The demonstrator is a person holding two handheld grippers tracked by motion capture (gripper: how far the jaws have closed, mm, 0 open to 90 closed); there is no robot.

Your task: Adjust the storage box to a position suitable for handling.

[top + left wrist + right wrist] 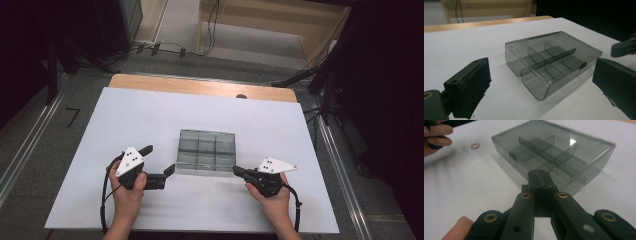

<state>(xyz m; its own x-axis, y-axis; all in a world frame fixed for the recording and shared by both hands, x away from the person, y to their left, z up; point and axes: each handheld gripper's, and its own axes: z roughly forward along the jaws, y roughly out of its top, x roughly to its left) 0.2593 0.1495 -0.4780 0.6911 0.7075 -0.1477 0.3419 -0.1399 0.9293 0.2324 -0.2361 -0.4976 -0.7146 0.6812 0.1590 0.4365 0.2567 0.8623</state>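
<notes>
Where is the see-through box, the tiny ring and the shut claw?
Compartment box point(206, 150), high view, lid top.
Small ring point(475, 145), right gripper view, its band.
Right claw point(539, 178), right gripper view, closed tips.

A lab-style recording space, staged rather than lived in. At centre frame, a wooden worktop point(200, 86) covered by a plain white sheet point(150, 120), bare apart from one smoky compartment box point(207, 150). Around it, grey carpeted floor point(30, 200) with metal floor rails point(27, 145) running down the left and right edges of the frame. At upper left and upper right, dark equipment stands and black drapes point(390, 100). At top centre, loose cables point(165, 49) trailing across the floor toward a pale wooden partition point(270, 35). No household furniture, no shop goods, no kitchen fittings: bare surfaces, wiring and rigging of a test setup.
</notes>
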